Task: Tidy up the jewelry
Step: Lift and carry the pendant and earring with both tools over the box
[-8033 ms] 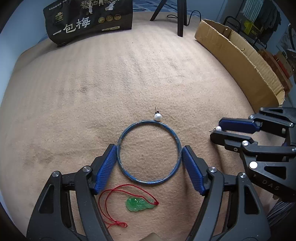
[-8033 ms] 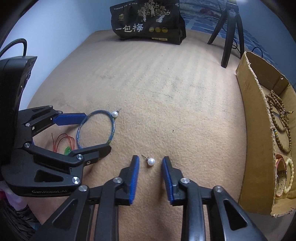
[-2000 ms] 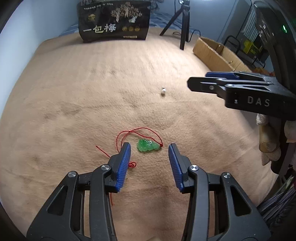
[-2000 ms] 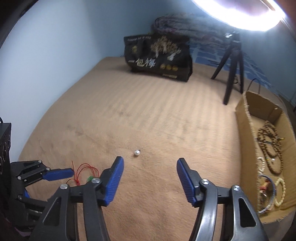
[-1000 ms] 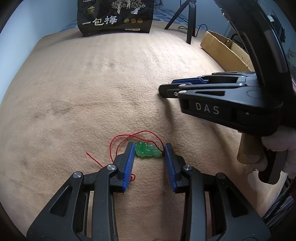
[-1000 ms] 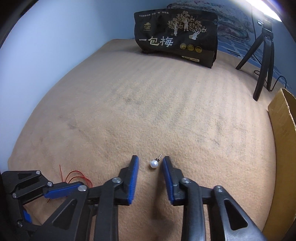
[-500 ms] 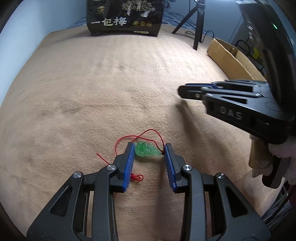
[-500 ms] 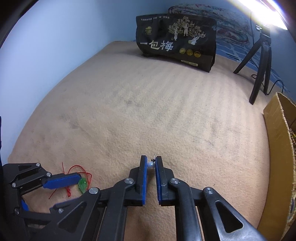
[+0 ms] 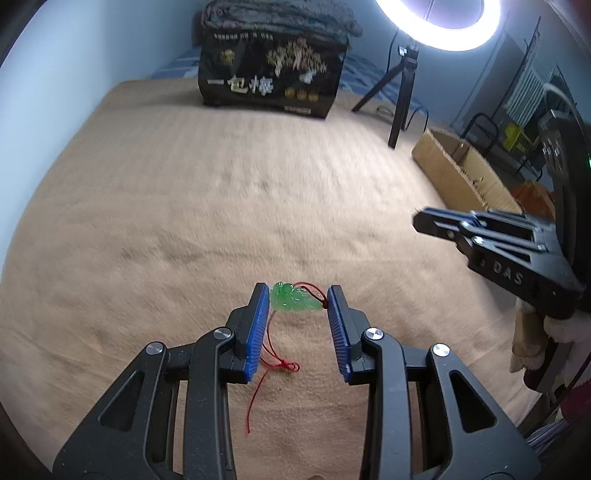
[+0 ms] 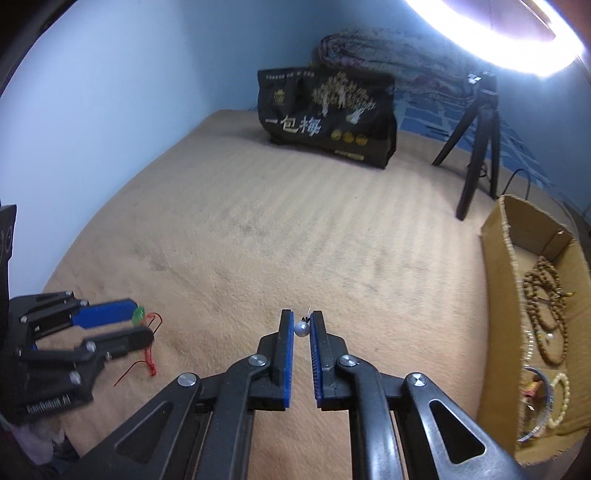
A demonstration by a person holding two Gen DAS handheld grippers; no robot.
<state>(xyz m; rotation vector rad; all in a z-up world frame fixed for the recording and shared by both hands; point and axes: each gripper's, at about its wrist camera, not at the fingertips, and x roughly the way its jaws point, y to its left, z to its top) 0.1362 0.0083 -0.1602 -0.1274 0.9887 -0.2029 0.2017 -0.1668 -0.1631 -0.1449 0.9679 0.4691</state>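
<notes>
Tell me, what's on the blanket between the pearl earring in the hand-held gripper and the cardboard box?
Nothing: in the right wrist view, only bare tan blanket separates the white pearl stud earring from the brown cardboard box.

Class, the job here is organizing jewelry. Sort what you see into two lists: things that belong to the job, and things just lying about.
Part of the job:
- green pendant on its red cord, in the left gripper
- pearl earring, in the right gripper
- cardboard box holding bead bracelets

Just lying about:
- black printed bag
- tripod
- ring light
- folded blanket
</notes>
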